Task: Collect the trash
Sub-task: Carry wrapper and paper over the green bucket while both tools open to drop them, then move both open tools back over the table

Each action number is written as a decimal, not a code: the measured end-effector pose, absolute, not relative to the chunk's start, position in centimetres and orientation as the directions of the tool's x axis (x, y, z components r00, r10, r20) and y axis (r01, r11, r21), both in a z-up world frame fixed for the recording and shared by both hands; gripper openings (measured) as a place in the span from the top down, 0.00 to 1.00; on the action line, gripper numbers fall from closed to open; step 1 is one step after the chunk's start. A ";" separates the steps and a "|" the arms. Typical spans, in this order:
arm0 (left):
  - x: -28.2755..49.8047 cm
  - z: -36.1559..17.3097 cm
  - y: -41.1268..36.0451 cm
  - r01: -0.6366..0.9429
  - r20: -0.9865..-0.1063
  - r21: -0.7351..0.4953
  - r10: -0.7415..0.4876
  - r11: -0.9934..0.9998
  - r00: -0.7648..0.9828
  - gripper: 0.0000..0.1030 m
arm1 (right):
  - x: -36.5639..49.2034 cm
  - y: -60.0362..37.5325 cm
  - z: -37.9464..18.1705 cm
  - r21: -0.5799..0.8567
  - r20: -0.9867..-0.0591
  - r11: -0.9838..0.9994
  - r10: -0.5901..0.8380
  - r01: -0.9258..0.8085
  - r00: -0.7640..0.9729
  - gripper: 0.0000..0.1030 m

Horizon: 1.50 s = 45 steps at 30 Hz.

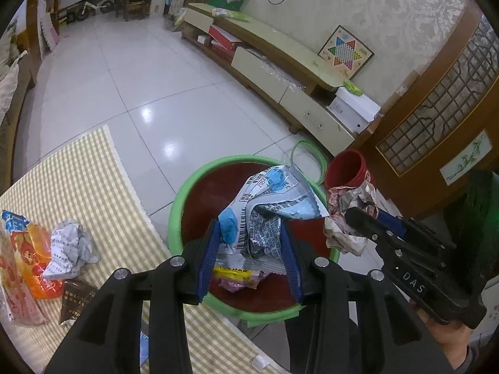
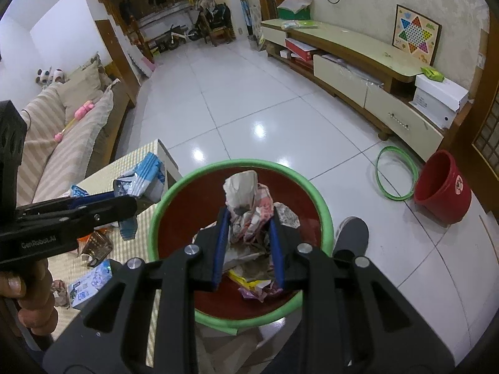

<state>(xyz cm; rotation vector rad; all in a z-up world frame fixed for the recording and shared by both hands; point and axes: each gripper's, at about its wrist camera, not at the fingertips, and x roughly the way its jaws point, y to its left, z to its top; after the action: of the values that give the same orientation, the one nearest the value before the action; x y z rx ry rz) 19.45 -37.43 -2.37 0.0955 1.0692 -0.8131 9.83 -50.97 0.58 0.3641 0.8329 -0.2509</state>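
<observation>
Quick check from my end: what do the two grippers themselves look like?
Both match: matte black plastic frames with cut-out slots, silver round bolts and blue ribbed fingers. The left gripper body reads "GenRobot.AI"; the right gripper reads "DAS". Bare hands hold them; no cables visible.

The bin's (image 1: 174, 215) floor is being largely hidden by the held wrapper (image 1: 268, 196); the pink packet (image 1: 15, 293) is being cropped, its print seemingly unreadable.

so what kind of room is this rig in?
Most likely a home living room: a long TV cabinet along the wall, a covered sofa opposite, glossy tiled floor, and a small bike parked at the far end.
</observation>
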 end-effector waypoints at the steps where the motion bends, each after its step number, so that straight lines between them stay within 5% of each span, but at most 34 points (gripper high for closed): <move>1: 19.6 -2.4 -37.5 0.632 -0.807 -0.305 -0.545 0.712 0.225 0.62 | 9.9 -51.1 0.5 0.215 -0.760 0.908 -0.075 0.358 0.646 0.76; 9: 20.9 -2.3 -37.2 0.613 -0.797 -0.346 -0.568 0.710 0.207 0.31 | 10.6 -50.6 0.2 0.193 -0.774 0.915 -0.079 0.353 0.628 0.60; 15: 21.3 -1.6 -35.5 0.585 -0.776 -0.366 -0.584 0.723 0.237 0.12 | 10.3 -50.0 0.9 0.154 -0.759 0.918 -0.125 0.364 0.638 0.14; 18: 21.6 -1.0 -34.0 0.560 -0.771 -0.358 -0.575 0.747 0.274 0.09 | 10.4 -49.4 1.3 0.139 -0.753 0.925 -0.133 0.354 0.644 0.06; 45: 20.4 2.8 -9.3 0.372 -0.759 -0.186 -0.374 0.909 0.533 0.08 | 16.1 -33.4 2.4 0.171 -0.725 0.982 0.067 0.085 0.686 0.05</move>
<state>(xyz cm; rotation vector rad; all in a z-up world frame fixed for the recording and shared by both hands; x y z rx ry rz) 20.37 -9.29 2.75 -0.0021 0.9052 -0.4445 16.08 -33.40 2.43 0.1976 0.8162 -0.0103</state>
